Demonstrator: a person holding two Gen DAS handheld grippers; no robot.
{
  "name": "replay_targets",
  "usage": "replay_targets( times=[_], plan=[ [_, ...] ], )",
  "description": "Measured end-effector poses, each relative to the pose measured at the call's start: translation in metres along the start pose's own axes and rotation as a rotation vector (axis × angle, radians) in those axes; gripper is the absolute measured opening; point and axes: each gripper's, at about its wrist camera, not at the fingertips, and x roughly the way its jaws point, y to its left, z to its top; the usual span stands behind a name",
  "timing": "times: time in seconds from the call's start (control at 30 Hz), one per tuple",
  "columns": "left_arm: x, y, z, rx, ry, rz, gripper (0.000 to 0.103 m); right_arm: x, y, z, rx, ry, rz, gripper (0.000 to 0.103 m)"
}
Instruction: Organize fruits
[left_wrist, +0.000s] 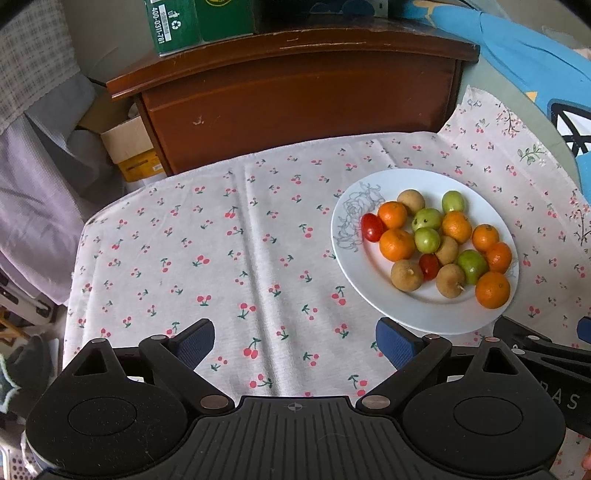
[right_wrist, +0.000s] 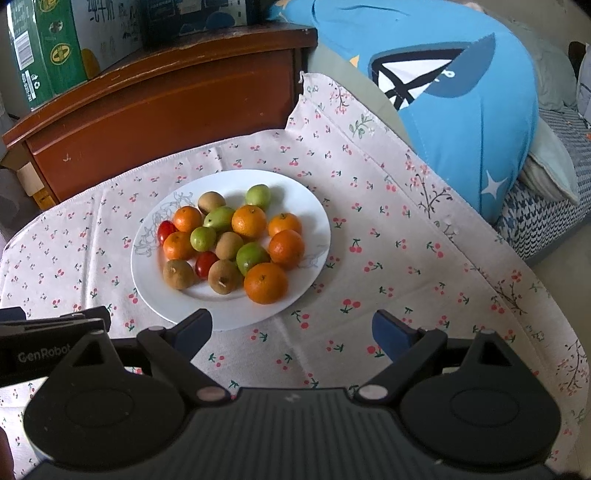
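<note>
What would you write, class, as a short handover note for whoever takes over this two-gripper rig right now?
Left gripper: open, empty, above the cherry-print tablecloth.
Right gripper: open, empty, by the near rim of the round white plate.
Fruit: all mixed on that plate: orange mandarins, green round fruits, brown longan-like fruits, red cherry tomatoes.
Done: nothing sorted.
Left: all of the sorting; no other dish is in view.

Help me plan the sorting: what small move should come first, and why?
Probably ease the right gripper forward onto the nearest orange: its jaws stand open and empty, and that fruit sits at the plate's near edge, unblocked.
</note>
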Motion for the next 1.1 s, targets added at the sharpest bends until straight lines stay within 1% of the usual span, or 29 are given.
replay_targets(
  times=[0.27, 0.57, 0.83, 1.1],
  plan=[
    [0.004, 0.004, -0.002, -0.002, 0.014, 0.01, 0.095, 0.005, 0.004, -0.002, -0.017, 0.008, -0.001, 0.093],
    [0.003, 0.006, -0.004, 0.003, 0.007, 0.031, 0.095, 0.004, 0.009, -0.002, -0.045, -0.01, 0.006, 0.093],
    [0.0, 0.007, -0.006, 0.019, 0.0, 0.059, 0.095, 0.005, 0.01, -0.004, -0.056, -0.006, 0.025, 0.093],
    [0.0, 0.007, -0.007, 0.025, -0.001, 0.067, 0.095, 0.006, 0.012, -0.005, -0.07, -0.007, 0.028, 0.093]
  ],
)
